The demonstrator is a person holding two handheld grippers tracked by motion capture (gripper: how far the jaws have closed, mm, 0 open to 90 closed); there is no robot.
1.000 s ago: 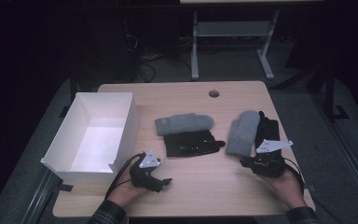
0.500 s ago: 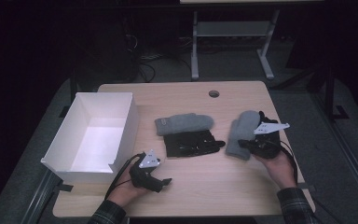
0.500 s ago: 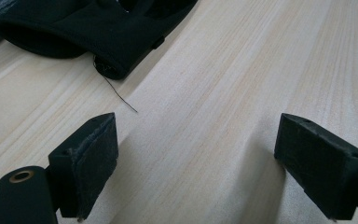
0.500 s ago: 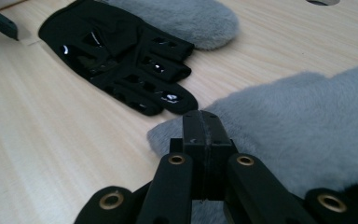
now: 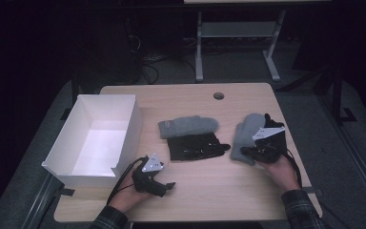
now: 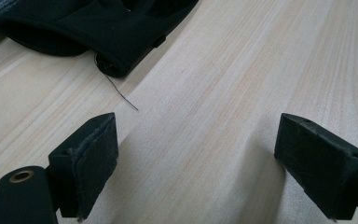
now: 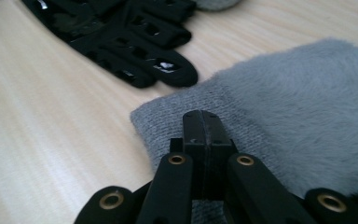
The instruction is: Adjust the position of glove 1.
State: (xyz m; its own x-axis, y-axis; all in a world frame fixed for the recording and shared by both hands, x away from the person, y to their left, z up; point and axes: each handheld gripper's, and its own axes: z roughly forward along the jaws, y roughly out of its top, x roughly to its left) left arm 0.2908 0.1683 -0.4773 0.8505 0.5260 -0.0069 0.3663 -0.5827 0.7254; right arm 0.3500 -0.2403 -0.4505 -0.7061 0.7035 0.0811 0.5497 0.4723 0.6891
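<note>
Dark room, one light wooden table (image 5: 195, 200) with a round cable hole (image 5: 218, 96) near its far edge; a metal frame of another table stands behind it on grey floor.

Count on the table: one white open-top box (image 5: 100, 136) at the left, two grey mittens, and black gloves, at least two.

Grey mitten one (image 5: 188, 127) lies mid-table, cuff towards the box. Touching its near edge lies a black glove (image 5: 196, 147), fingers pointing right; the right gripper view shows its finger ends overlapping, so it could be a stacked pair, can't tell.

Grey mitten two (image 5: 247, 136) lies at the right, lengthwise away from the person, with another black glove (image 5: 272, 125) partly under or beside it at its right edge.

Two grippers, one per hand. Right gripper (image 5: 253, 151) sits at the near cuff end of grey mitten two, jaws pressed fully together; in the right gripper view the closed jaw tips (image 7: 201, 122) rest over the ribbed cuff (image 7: 182, 112). Whether cuff fabric is pinched between them can't be told; the pads look flush against each other.

Left gripper (image 5: 164, 187) rests low at the near left of the table, just right of the box's near corner, jaws spread wide with bare wood between them. In the left gripper view its pads (image 6: 91, 161) frame bare table, the black glove's cuff ahead with a loose thread (image 6: 121, 93) trailing from it.
</note>
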